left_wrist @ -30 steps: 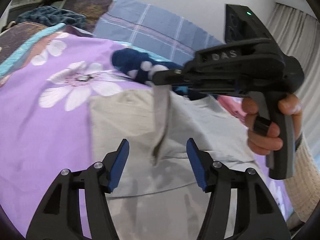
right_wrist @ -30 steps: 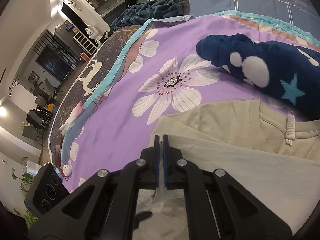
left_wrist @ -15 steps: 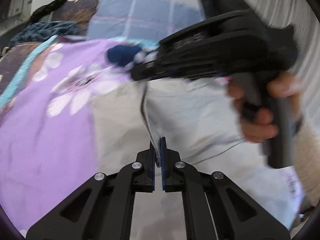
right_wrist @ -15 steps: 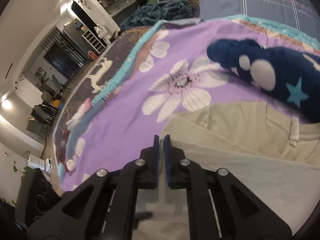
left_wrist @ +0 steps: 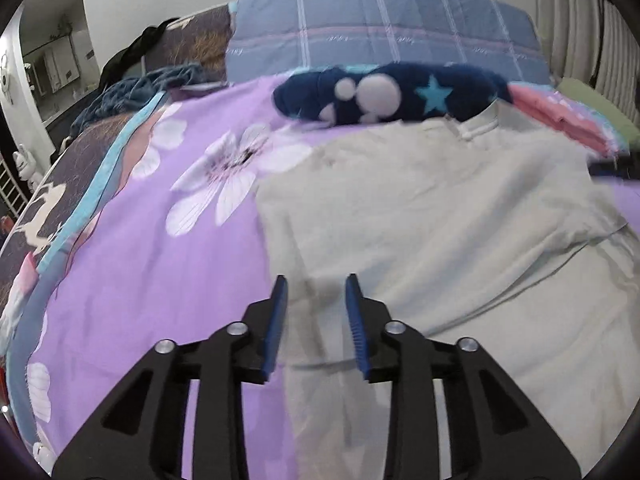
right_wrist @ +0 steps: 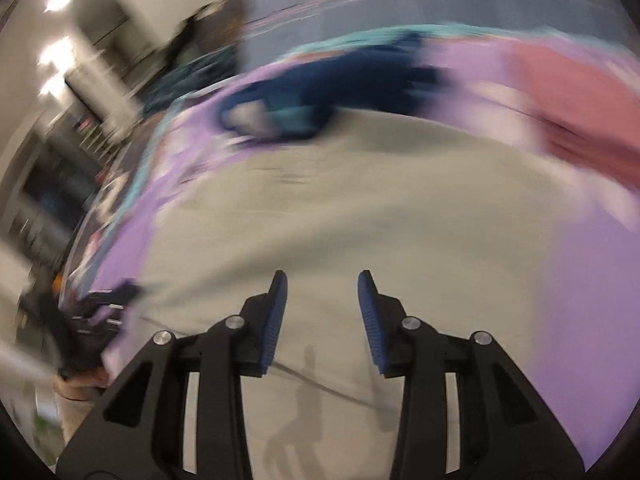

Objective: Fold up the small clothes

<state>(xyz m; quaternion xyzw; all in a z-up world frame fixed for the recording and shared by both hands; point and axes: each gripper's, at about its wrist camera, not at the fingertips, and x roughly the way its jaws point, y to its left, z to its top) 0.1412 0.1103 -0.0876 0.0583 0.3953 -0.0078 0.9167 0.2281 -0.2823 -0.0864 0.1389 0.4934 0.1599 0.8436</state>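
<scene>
Bed with purple floral sheet [left_wrist: 132, 280], plaid pillow [left_wrist: 384, 28] by the wall. Beige shirt [left_wrist: 440, 220] lies flat on the sheet, navy fleece [left_wrist: 400, 94] beyond its collar. Left gripper [left_wrist: 316, 296] and right gripper [right_wrist: 322, 292], jaws just opened partway, hold nothing.

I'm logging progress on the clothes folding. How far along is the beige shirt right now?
Done: the beige shirt has its left side folded in, a straight edge on the purple sheet. In hand: nothing; the left gripper and right gripper, both just opened, are empty above the cloth. Left: its right side looks unfolded, and the navy fleece garment lies unfolded.
</scene>
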